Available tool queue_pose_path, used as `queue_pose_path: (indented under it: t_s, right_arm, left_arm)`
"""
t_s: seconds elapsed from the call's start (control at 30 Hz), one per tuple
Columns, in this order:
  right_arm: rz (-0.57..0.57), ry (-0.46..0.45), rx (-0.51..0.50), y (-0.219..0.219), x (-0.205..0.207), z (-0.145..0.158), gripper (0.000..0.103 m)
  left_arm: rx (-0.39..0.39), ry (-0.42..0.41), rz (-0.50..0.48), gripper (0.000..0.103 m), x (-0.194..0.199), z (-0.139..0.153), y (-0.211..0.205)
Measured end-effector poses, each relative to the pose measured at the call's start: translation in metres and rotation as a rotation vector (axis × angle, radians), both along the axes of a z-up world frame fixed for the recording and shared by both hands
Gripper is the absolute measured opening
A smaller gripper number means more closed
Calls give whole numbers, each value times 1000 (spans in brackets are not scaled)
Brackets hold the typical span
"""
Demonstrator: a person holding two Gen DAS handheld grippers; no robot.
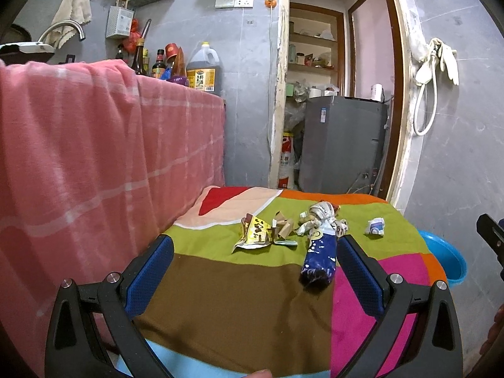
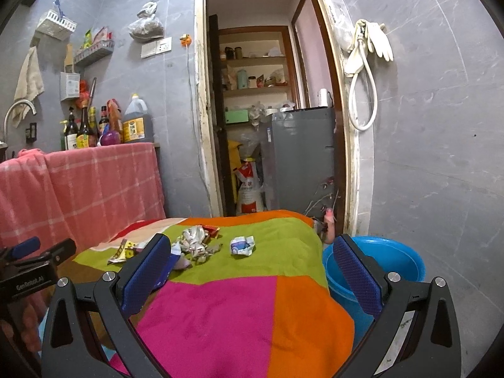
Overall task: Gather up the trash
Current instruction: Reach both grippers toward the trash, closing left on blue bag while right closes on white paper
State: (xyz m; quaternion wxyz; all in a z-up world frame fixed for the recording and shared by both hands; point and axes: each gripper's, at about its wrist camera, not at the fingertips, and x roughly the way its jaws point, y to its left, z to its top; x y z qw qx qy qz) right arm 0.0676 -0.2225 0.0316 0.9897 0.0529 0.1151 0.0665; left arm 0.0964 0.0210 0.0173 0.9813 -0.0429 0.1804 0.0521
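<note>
Several pieces of trash lie on a table under a multicoloured cloth (image 1: 220, 299). A yellow wrapper (image 1: 253, 232) and brown paper scraps (image 1: 283, 228) sit in the middle. A dark blue wrapper (image 1: 319, 256) lies beside crumpled silver wrappers (image 1: 321, 215), and a small white crumpled paper (image 1: 375, 227) lies farther right. My left gripper (image 1: 255, 252) is open, short of the trash. My right gripper (image 2: 252, 253) is open too, with the white paper (image 2: 242, 245) and the silver wrappers (image 2: 197, 244) ahead between its fingers. A blue basin (image 2: 393, 261) stands off the table's right edge.
A pink checked cloth (image 1: 94, 157) covers a counter on the left, with bottles (image 1: 201, 69) on it. A doorway ahead shows a grey cabinet (image 1: 343, 145) and shelves. White gloves and a hose (image 2: 368, 63) hang on the right wall. The left gripper's body (image 2: 28, 271) shows in the right wrist view.
</note>
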Motion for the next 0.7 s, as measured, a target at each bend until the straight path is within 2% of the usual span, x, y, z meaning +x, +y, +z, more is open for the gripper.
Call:
queue_pose_path:
  t_s: [0.27,0.7]
  right_arm:
    - [5,22,-25,-7,18,-6,103]
    - [70,103,-81,-9,66,-27,103]
  left_arm:
    - [-21,30,-13,101,16,-6,1]
    - [-93,179,-123,101,56,-24,-7]
